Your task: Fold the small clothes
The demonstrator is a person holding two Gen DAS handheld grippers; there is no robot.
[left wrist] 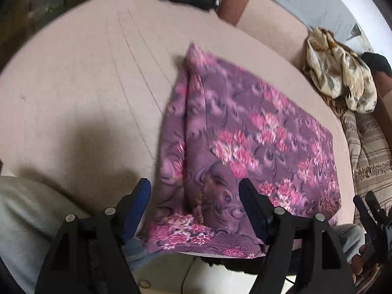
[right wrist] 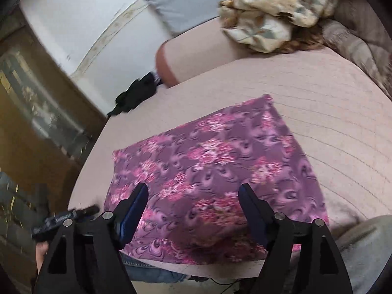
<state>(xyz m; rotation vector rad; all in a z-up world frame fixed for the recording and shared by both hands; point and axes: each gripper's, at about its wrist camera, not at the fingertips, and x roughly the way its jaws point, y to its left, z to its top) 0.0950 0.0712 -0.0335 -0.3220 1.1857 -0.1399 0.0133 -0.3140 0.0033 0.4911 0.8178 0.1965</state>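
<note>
Risk: purple flowery cloth (left wrist: 245, 142) hangs over bed (left wrist: 85, 85) edge, may slide off; left gripper (left wrist: 194, 188) and right gripper (right wrist: 193, 192) both spread wide, gripping nothing; fold could pop loose.

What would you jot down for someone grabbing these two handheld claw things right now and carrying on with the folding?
Left gripper: open, holding nothing, above the near left edge of the purple floral garment.
Right gripper: open, empty, over the garment's near edge.
The garment lies on the pink bed cover, already folded into a rough rectangle, with one flap doubled over along its left side.
A crumpled cream floral cloth and a dark garment wait at the far edge.
Left: finish the fold.
</note>
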